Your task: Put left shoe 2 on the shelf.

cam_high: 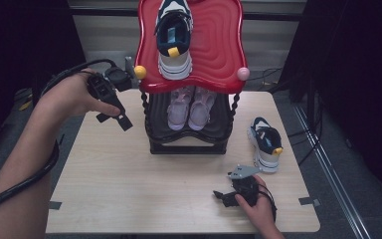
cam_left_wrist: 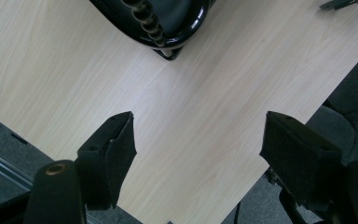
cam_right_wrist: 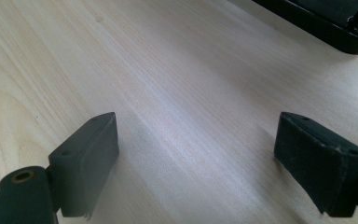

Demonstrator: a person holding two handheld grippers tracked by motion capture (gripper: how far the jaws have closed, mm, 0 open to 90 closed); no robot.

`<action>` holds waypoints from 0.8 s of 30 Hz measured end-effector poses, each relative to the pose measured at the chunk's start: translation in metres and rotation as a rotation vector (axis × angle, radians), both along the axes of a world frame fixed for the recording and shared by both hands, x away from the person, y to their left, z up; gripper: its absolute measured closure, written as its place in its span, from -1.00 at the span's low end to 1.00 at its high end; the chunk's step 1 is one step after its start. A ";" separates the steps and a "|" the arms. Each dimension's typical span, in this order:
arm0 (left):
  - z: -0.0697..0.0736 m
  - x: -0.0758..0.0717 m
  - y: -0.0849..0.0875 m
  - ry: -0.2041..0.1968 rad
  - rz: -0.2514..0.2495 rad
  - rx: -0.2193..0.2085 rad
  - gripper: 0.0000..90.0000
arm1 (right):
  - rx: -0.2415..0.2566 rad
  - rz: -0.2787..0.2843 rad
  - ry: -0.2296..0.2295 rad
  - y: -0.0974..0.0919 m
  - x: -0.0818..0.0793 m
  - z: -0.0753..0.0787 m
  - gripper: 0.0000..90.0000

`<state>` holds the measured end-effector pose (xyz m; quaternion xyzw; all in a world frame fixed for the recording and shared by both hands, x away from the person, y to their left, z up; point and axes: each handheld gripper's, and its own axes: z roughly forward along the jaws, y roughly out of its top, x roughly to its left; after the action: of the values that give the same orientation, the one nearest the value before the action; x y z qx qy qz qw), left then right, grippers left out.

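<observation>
Above the table (cam_high: pixel 129 189), left tongs (cam_high: pixel 114 117) raised, right tongs (cam_high: pixel 221 195) low, both agape.

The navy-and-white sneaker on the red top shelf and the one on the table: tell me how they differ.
The shelf sneaker sits high on the red wavy shelf; the table sneaker rests on the wooden table, right of the rack. The shelf one looks larger in the picture. Both share navy-white colouring and a yellow heel tab.

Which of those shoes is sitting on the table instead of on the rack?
The navy-and-white sneaker right of the rack. Its twin sits on the red top shelf; the pink pair is on the lower shelf.
</observation>
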<state>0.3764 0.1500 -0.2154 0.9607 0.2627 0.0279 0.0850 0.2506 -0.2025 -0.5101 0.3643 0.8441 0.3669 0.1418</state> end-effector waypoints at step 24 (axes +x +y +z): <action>-0.059 -0.010 -0.009 0.041 -0.024 0.004 -0.43 | 0.001 -0.001 0.002 0.000 0.000 0.000 -0.70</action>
<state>0.3662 0.1409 -0.2744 0.9643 0.2529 0.0077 0.0781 0.2505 -0.2025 -0.5101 0.3650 0.8440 0.3669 0.1411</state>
